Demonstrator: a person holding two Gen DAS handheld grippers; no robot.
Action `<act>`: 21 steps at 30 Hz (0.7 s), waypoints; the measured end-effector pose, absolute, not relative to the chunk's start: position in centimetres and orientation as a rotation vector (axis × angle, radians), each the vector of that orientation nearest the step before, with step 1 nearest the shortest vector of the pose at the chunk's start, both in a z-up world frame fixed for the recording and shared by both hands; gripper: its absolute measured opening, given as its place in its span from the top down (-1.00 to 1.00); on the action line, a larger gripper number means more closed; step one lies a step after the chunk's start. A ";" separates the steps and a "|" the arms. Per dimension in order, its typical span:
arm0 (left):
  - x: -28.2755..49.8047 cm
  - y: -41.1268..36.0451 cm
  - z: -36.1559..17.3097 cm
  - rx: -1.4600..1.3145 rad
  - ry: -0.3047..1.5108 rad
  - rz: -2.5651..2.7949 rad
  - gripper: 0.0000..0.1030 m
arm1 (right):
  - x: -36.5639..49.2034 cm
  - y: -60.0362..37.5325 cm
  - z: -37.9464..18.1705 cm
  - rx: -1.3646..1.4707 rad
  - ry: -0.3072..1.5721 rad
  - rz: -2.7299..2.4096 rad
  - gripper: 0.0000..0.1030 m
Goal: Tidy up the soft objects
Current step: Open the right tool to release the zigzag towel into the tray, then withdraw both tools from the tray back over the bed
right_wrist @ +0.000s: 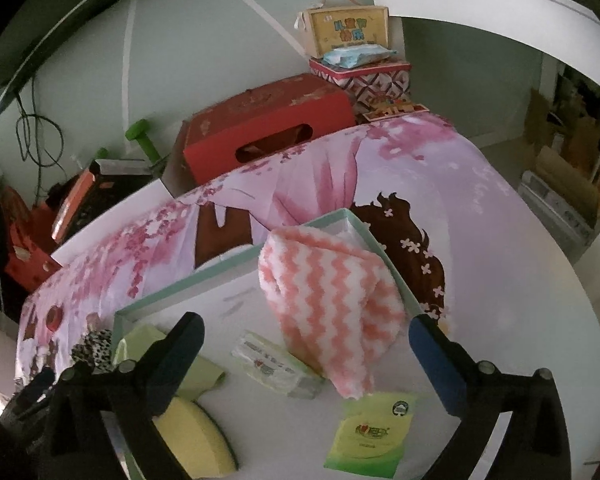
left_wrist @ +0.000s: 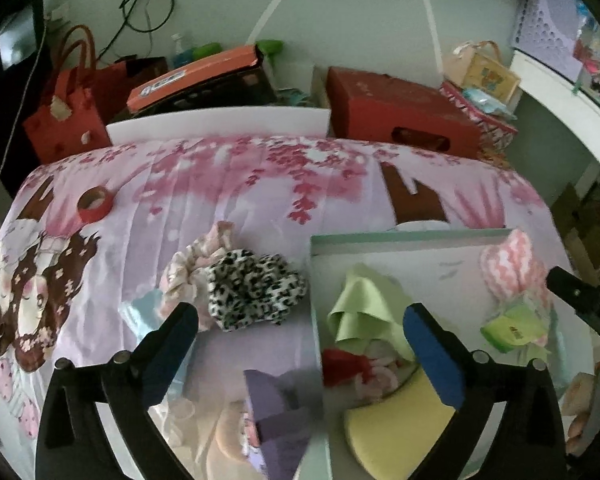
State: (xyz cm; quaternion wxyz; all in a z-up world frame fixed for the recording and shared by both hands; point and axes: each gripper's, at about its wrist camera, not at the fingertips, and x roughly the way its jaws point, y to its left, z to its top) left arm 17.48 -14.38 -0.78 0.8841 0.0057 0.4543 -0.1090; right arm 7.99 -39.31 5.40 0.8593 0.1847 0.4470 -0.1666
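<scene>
Showing scrunchies point(left_wrist: 256, 288) left view | tissue pack point(right_wrist: 366, 436) right view

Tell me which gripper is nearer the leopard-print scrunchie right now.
Left. The left gripper is open just short of the leopard-print scrunchie on the bedsheet. The right gripper is open over the box, the scrunchie off to its left.

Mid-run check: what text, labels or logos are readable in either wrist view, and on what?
Cream handled box: blue and orange Chinese characters, too blurred to quote.
Green tissue pack: red logo and round emblem, unreadable.
White wipes pack: small print, unreadable.
Orange box: white label, too blurred.
</scene>
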 end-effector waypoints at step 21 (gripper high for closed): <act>17.4 -10.9 -0.1 -0.056 0.945 -0.177 -0.99 | 8.4 -37.6 6.6 0.393 0.891 -0.315 -1.00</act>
